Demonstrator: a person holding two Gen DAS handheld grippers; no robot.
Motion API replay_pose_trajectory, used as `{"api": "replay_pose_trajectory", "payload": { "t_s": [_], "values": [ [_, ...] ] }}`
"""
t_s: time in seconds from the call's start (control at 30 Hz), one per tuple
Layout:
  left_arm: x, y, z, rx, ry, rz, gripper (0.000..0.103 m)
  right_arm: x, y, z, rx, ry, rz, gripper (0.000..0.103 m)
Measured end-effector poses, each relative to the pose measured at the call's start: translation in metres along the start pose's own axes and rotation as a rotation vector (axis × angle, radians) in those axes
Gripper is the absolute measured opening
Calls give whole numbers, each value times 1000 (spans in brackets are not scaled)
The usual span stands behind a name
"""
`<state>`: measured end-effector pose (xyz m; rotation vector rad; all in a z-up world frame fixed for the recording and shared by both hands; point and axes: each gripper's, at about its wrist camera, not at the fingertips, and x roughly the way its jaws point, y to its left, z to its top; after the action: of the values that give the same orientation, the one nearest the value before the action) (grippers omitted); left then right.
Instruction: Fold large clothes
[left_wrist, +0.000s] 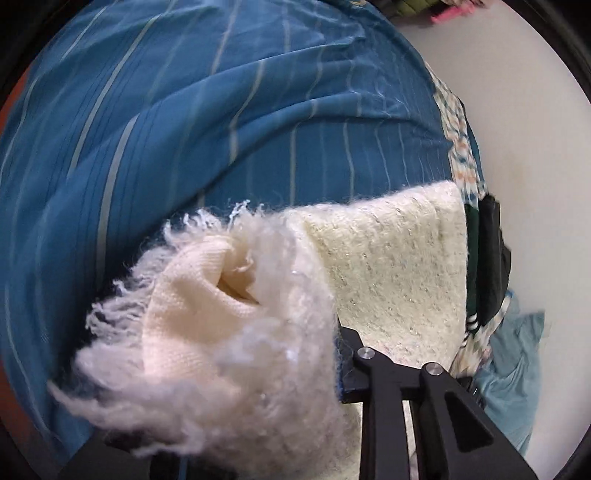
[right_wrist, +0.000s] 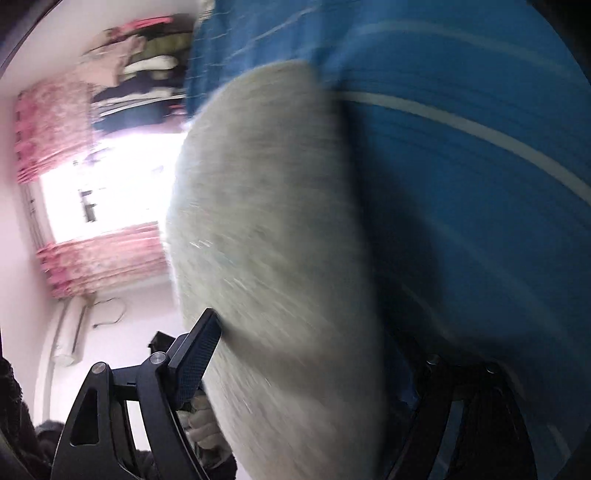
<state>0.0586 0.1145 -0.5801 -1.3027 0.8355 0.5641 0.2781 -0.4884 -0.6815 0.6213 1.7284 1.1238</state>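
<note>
A cream fuzzy knitted garment (left_wrist: 388, 266) lies on a blue striped bedsheet (left_wrist: 184, 110) near the bed's right edge. My left gripper (left_wrist: 295, 369) is shut on a bunched, fringed part of the garment (left_wrist: 207, 317); only its right finger (left_wrist: 354, 350) shows, the other is hidden under the fabric. In the right wrist view, blurred by motion, the same cream garment (right_wrist: 273, 240) hangs between the fingers of my right gripper (right_wrist: 306, 354), which is shut on it, over the blue sheet (right_wrist: 480, 184). The right gripper's left finger (right_wrist: 195, 358) presses the cloth.
A patterned quilt edge (left_wrist: 460, 147) and dark clothes (left_wrist: 487, 258) hang at the bed's right side above a pale floor (left_wrist: 535, 147). A light blue garment (left_wrist: 517, 354) lies on the floor. A bright window with pink curtains (right_wrist: 55, 122) and a clothes rack (right_wrist: 147, 74) are behind.
</note>
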Motion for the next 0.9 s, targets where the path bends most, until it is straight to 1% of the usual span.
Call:
{"api": "replay_pose_trajectory", "payload": {
  "t_s": [0.07,0.1,0.13,0.17,0.23,0.33,0.43,0.5,0.6,0.63,0.73,0.8,0.83,0.9],
  "values": [
    [-2,0,5,13,4,10,21,15,7,2,-19,15,-3,85],
    [-5,0,9,16,0,17,21,22,11,4,-21,14,10,85],
    [-10,1,14,23,-7,24,20,26,13,6,-22,13,16,80],
    [-13,2,18,27,-11,28,20,33,18,8,-19,6,30,68],
    [-22,4,28,46,-13,32,20,34,32,7,-17,-16,49,60],
    [-32,-8,47,110,-6,30,20,33,51,-1,-5,-64,90,55],
    [-43,-28,66,197,2,13,20,30,67,-3,23,-114,137,53],
    [-51,-46,80,250,9,-8,20,24,82,-2,37,-156,162,53],
    [-55,-81,100,329,32,-40,20,14,105,4,46,-217,176,52],
    [-55,-93,106,347,43,-54,20,5,118,10,43,-251,170,52],
    [-50,-142,126,413,80,-117,20,-22,147,24,48,-330,163,52],
    [-43,-176,135,446,100,-162,20,-49,171,38,45,-401,152,52],
    [-40,-196,138,461,110,-186,20,-60,179,42,42,-423,148,52],
    [-32,-240,151,502,129,-240,20,-94,203,62,25,-502,138,52]
  ]
}}
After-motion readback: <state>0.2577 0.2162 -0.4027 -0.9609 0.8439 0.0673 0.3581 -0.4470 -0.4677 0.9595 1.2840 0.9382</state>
